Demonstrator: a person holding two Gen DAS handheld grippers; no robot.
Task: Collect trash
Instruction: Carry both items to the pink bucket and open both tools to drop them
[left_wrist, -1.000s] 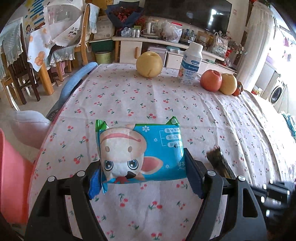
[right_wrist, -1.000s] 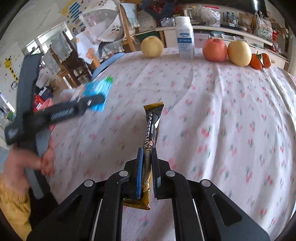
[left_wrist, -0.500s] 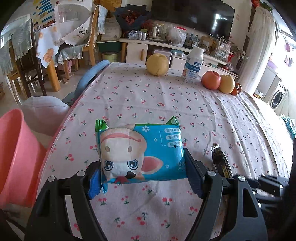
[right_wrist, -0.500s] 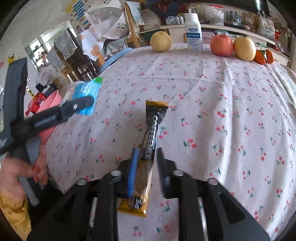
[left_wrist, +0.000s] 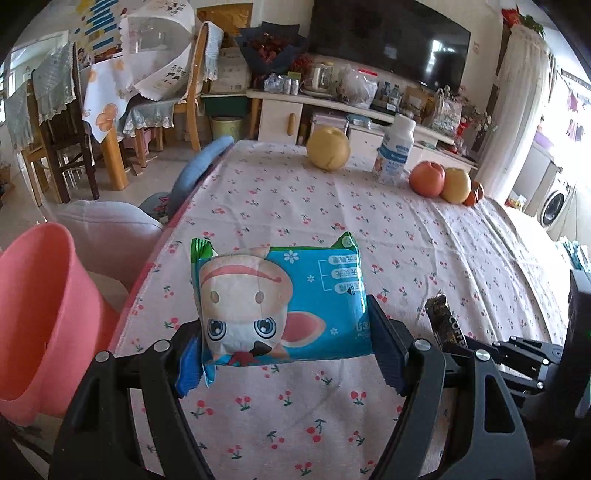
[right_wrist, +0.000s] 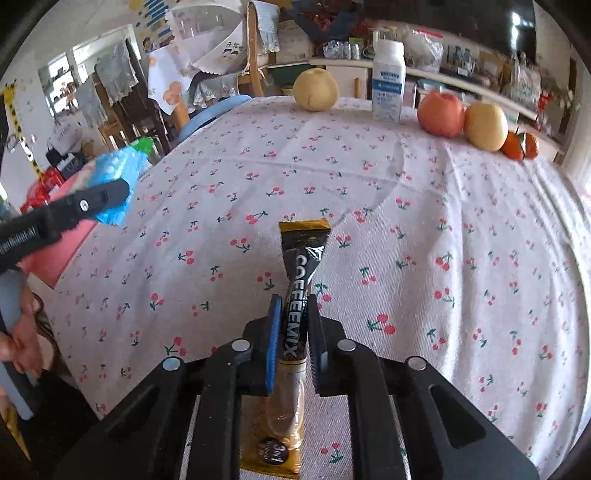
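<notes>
Ahead of both tools the cloth-covered surface (right_wrist: 369, 206) lies bare up to its far edge, where a pear (right_wrist: 315, 89), a bottle (right_wrist: 388, 79), an apple (right_wrist: 440, 113) and more fruit stand in a row. A pink bin (left_wrist: 40, 314) stands beside the surface, left of the left tool (left_wrist: 284, 354).

Wipes pack (left_wrist: 284, 306): glossy plastic film, puffy. Coffee sachet (right_wrist: 301, 291): shiny foil-like wrap, crinkled. Tablecloth (right_wrist: 406, 206): matt woven cloth, creased. Bucket (left_wrist: 40, 314): smooth pink plastic. Bottle (left_wrist: 394, 154): smooth white plastic w/ label.
</notes>
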